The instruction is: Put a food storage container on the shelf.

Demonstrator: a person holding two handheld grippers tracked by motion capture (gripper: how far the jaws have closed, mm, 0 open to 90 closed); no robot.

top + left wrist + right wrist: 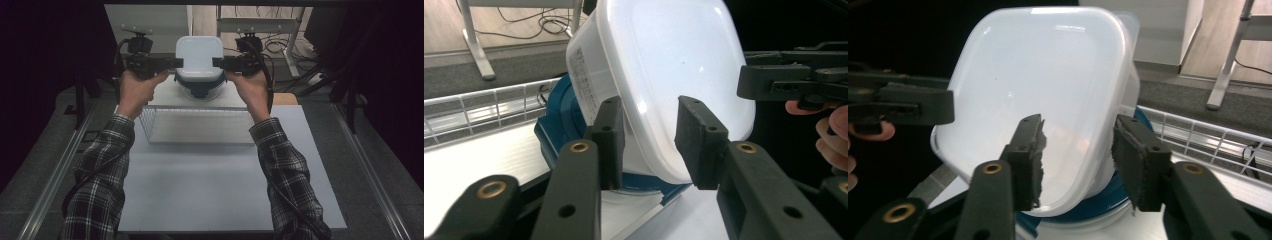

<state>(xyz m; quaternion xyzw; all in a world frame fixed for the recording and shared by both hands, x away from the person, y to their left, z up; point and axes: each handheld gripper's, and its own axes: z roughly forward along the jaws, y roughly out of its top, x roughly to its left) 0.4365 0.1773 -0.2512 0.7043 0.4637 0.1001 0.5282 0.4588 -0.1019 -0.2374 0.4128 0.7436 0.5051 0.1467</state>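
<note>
A white plastic tub (199, 52) stands upside down on a blue-rimmed container (200, 89) at the far end of the table, just behind a wire basket. My left gripper (177, 62) is at the tub's left side and my right gripper (217, 62) at its right side. In the left gripper view the left gripper (651, 142) is open, with the tub's corner (664, 75) between its jaws and the pads not pressing. The right gripper (1078, 155) also stands open astride the tub's edge (1048, 90). Blue plastic (1108, 200) shows under the tub.
A low white wire basket (195, 125) lies across the table just in front of the tub. The pale table top (220, 190) stretches toward me between the plaid sleeves. Metal rails run along both table sides; cables and table legs (292, 50) lie beyond.
</note>
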